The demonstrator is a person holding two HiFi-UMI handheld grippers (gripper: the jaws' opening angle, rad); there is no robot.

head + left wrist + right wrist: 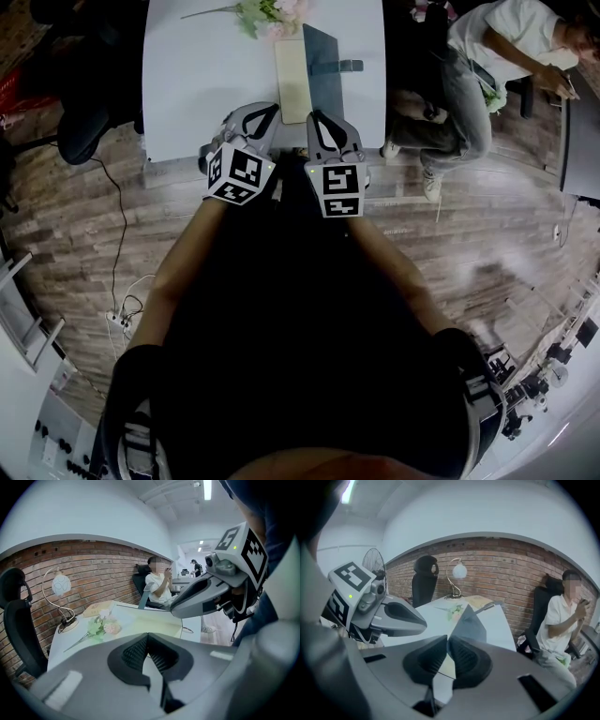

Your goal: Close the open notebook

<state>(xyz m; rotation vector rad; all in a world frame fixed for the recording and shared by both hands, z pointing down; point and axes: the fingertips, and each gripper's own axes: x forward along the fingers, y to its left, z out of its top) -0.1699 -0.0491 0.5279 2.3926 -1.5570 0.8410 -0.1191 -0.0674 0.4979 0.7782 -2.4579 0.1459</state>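
"Head view first: where are the left tongs [255, 114]?"
"Over the near edge of the white surface [206, 75], pressed together on nothing. The open notebook [294, 84] lies just beyond them, at their one o'clock."
"Which way does it run?"
"Its long axis goes from six to twelve. The cream page is on the left, the dark cover [325, 70] on the right and tilted up, with flowers [267, 14] at its twelve."
"And the right tongs [323, 120]?"
"Closed, pinching the cover's near edge. The notebook sits at their twelve, touching."
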